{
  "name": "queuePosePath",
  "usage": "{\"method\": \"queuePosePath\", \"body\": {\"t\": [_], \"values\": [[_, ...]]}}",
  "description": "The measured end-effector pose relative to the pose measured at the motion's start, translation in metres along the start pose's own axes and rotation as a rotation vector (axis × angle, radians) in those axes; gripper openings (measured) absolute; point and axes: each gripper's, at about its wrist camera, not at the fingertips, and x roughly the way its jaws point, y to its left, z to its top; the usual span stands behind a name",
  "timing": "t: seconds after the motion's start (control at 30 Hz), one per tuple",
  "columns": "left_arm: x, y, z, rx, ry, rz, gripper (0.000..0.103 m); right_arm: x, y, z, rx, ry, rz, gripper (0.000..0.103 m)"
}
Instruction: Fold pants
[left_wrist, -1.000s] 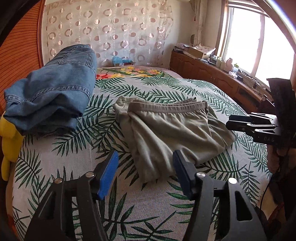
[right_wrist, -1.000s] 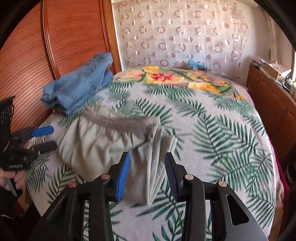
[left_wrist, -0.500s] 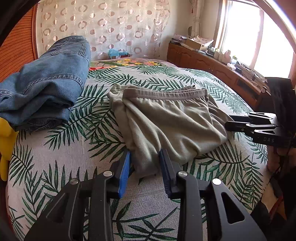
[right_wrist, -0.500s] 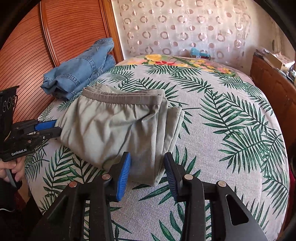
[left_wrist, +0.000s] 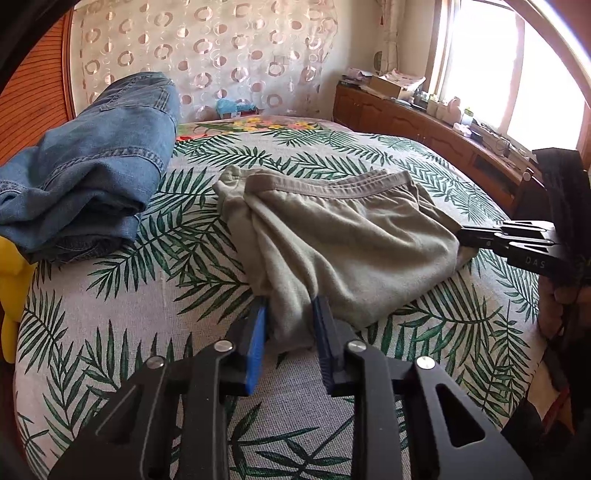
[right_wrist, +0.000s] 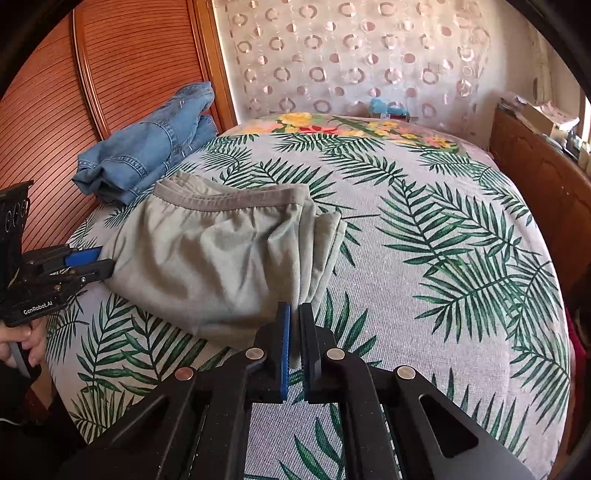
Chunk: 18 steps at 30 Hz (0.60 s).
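The grey-green pants (left_wrist: 343, 243) lie folded on the bed's palm-leaf bedspread (right_wrist: 443, 258), just beside the folded blue jeans (left_wrist: 92, 177). The left gripper (left_wrist: 290, 325) is closing its jaws on the near left corner of the pants, with the cloth between the blue pads. The right gripper (right_wrist: 294, 332) is clamped together on the near right corner of the pants.

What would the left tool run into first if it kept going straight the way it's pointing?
The grey pants: a bunched corner already sits between the closing jaws of the left tool, so it would push deeper into that cloth, probably down onto the bed.
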Motion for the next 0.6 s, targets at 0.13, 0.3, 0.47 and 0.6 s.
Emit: {"method": "queuePosePath", "body": {"t": [0.13, 0.3, 0.47, 0.6], "values": [[-0.002, -0.001, 0.001, 0.002, -0.018, 0.005, 0.015, 0.003, -0.002, -0.001, 0.013, 0.008, 0.02, 0.004], [-0.01, 0.0, 0.001, -0.007, -0.044, 0.0, 0.011, -0.002, -0.004, 0.004, 0.002, -0.009, 0.01, 0.004], [-0.029, -0.002, 0.0, -0.016, -0.071, -0.028, 0.011, -0.022, 0.0, -0.005, -0.01, -0.042, 0.014, 0.003], [-0.041, -0.008, -0.007, 0.004, -0.074, -0.039, 0.011, -0.037, 0.005, -0.016, -0.019, -0.05, 0.022, 0.003]]}}
